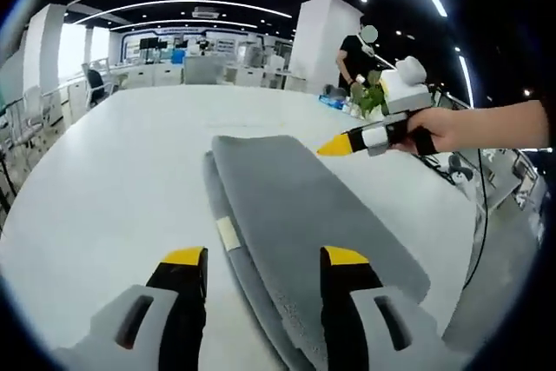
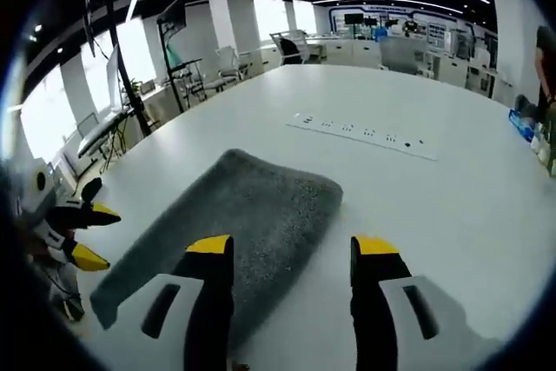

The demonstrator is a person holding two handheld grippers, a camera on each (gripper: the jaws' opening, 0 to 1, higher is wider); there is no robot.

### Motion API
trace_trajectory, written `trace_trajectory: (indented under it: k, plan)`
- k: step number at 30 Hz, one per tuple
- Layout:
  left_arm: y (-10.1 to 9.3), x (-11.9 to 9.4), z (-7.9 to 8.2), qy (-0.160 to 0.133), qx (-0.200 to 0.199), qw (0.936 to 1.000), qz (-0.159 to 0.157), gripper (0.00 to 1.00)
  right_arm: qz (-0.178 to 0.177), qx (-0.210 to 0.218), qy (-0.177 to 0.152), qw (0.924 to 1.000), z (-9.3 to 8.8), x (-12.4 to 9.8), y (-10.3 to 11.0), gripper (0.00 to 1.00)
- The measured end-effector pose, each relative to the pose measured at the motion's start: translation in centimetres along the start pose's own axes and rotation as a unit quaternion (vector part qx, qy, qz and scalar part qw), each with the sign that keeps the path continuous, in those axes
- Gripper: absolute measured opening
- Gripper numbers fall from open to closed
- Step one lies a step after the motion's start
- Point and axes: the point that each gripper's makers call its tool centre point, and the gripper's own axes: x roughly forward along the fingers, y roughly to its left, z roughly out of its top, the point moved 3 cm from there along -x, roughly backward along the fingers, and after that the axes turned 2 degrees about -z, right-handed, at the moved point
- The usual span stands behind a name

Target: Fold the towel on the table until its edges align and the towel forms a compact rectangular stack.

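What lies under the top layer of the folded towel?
Another layer of the same grey towel peeks out along one edge, with a small pale tag. The white table underneath is covered.

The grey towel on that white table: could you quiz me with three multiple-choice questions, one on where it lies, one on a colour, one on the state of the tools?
1. Where does the towel lie?
A. on the table
B. on a chair
C. on the floor

2. What colour are the tips of the left hand-held gripper?
A. red
B. yellow
C. green

3. How does the right hand-held gripper stand?
A. clamped on the towel
C. holding a cup
B. open, holding nothing

Answers: 1 A, the folded towel lies flat on the white tabletop; 2 B, both tips are yellow; 3 B, its jaws are spread with a gap between them.
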Motion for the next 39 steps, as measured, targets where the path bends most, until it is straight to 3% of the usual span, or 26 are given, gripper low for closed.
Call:
trace_trajectory:
  k: [11,21,23,25,28,32,39]
  plan:
    - [2.2,2.1,0.1,0.017,-0.004,0.9998,0.007,0.54,0.000,0.018,0.015,0.9997,-2.6,-1.1,0.7,0.52]
    - [2.3,3.6,0.0,0.025,-0.018,0.9995,0.004,0.53,0.011,0.029,0.028,0.9991,-4.7,-1.9,1.9,0.50]
    - [2.2,4.2,0.1,0.011,-0.042,0.9991,-0.004,0.53,0.011,0.034,0.026,0.9990,-5.1,-2.0,2.1,0.49]
    - [2.2,4.5,-0.2,0.016,-0.042,0.9990,-0.004,0.52,0.013,0.044,0.024,0.9987,-5.5,-2.0,2.3,0.47]
    - [2.5,4.8,-0.8,0.028,-0.037,0.9989,0.004,0.50,0.018,0.050,0.031,0.9981,-6.3,-2.0,3.0,0.43]
    - [2.7,4.6,-0.7,0.015,-0.050,0.9985,0.014,0.32,0.022,0.058,0.031,0.9976,-6.8,-1.9,3.3,0.37]
    - [2.4,5.0,-1.2,0.021,-0.062,0.9978,0.011,0.28,0.038,0.073,0.029,0.9962,-6.8,-1.5,3.9,0.22]
